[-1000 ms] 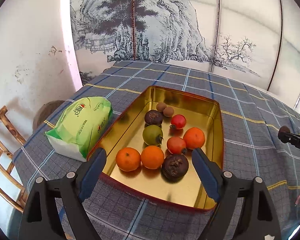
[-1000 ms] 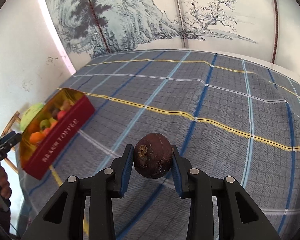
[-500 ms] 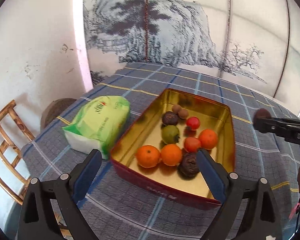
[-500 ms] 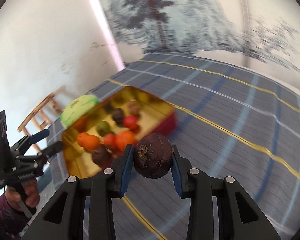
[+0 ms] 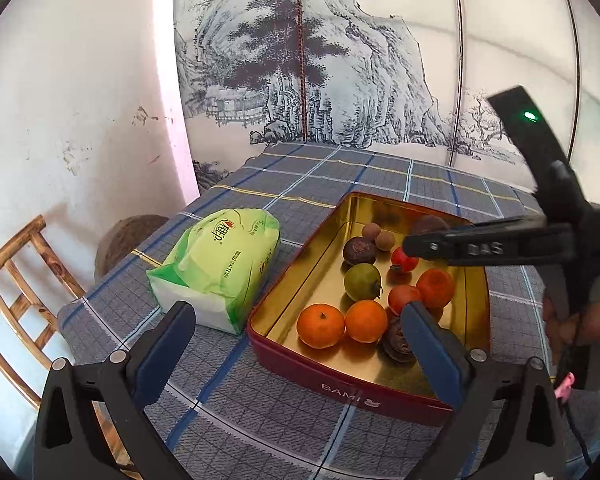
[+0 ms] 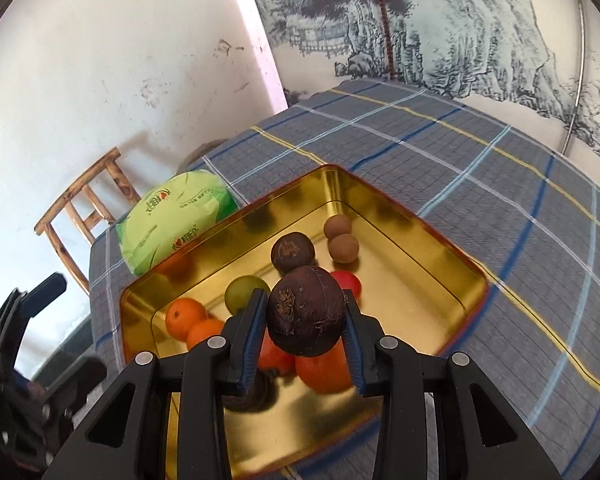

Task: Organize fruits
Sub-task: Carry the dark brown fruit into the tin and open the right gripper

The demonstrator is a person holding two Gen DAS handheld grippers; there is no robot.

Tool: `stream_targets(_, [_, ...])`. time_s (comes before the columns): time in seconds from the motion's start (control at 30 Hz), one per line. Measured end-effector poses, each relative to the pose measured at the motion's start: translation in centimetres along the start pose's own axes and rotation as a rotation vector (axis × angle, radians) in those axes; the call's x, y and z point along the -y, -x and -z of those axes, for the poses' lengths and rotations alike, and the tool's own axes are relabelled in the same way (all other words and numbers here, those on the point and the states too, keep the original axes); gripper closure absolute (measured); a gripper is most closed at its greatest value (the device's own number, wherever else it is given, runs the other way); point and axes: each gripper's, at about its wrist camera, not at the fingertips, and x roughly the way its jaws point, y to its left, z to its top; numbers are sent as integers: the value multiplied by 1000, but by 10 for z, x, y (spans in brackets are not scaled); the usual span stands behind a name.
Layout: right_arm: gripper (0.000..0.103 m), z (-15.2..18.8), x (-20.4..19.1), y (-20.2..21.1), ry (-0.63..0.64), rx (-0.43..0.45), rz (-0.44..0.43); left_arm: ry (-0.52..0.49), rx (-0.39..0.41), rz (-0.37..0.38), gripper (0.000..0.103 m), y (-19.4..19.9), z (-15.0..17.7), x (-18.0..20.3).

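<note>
1. Since the earlier frames the right gripper (image 6: 306,318) has been swinging from the bare cloth to a spot over the tin (image 6: 432,236), and in the left view it is now reaching in from the right where a second ago only its tip was showing.

2. Left wrist view: the left gripper (image 5: 300,338) is hanging with its fingers wide apart and holding nothing, near the tin's (image 5: 342,386) near wall, probably waiting clear so the other arm has room. The tin is sitting on the checked cloth (image 5: 328,168), with a green pack (image 5: 220,258) just left of it. Two oranges (image 5: 342,323) are lying at the near end, a green fruit (image 5: 362,281) behind them, two small brown ones (image 5: 378,236) at the far end.

3. Right wrist view: the right gripper is clamping a dark round fruit (image 6: 306,316) between its pads, gripping it across the middle so it cannot roll out. It is hovering above the tin's fruit, not touching any of them. The far right floor of the tin is lying bare, which looks the likeliest place to set it down.
</note>
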Motion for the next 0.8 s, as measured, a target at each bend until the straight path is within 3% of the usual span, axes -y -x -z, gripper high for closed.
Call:
stream_targets(0.33, [66,-13,-6,-26,5,-27,11,-36,-23,2,1,-7,4,7])
stream_targets(0.7, [65,-15,-14,-19,14,12,36,-24,-45,10,1,-13,6,6])
stream_targets(0.77, [61,-13,-19,-8,21,46,47,-27,-41,3,1,-12,6,6])
stream_targets(0.8, [53,-11,-23,1,25,71,53,-32,-36,-1,1,-11,7,6])
